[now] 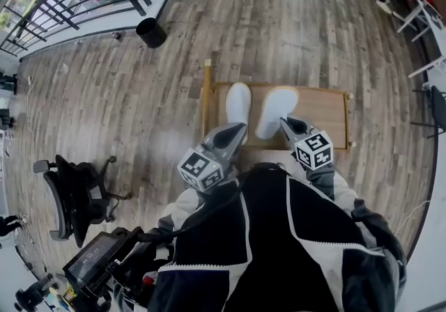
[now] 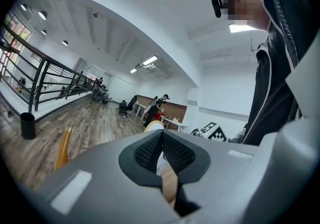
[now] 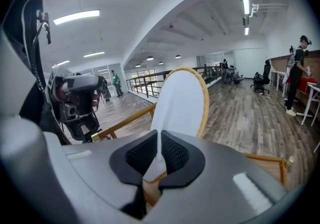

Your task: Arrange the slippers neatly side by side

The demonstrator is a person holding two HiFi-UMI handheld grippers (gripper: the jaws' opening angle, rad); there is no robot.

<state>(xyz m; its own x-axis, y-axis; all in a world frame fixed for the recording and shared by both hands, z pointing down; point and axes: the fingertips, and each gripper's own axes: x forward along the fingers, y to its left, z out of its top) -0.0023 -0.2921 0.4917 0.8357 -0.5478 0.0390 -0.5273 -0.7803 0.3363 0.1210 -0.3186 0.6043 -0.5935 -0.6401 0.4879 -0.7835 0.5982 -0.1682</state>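
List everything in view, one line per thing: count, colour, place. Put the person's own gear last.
slippers: 2, white with tan edges, side by side on the low table; left slipper, right slipper
low table: 1, light wood, on the floor ahead of the person
bin: 1, black, on the floor near the railing
railing: 1, black, upper left
office chair: 1, black, left
chair frames: white, right edge, count unclear
screen unit: 1, black, lower left
jacket: 1, black and white, on the person
left gripper: grey, shut on the left slipper's heel
right gripper: grey, shut on the right slipper's heel
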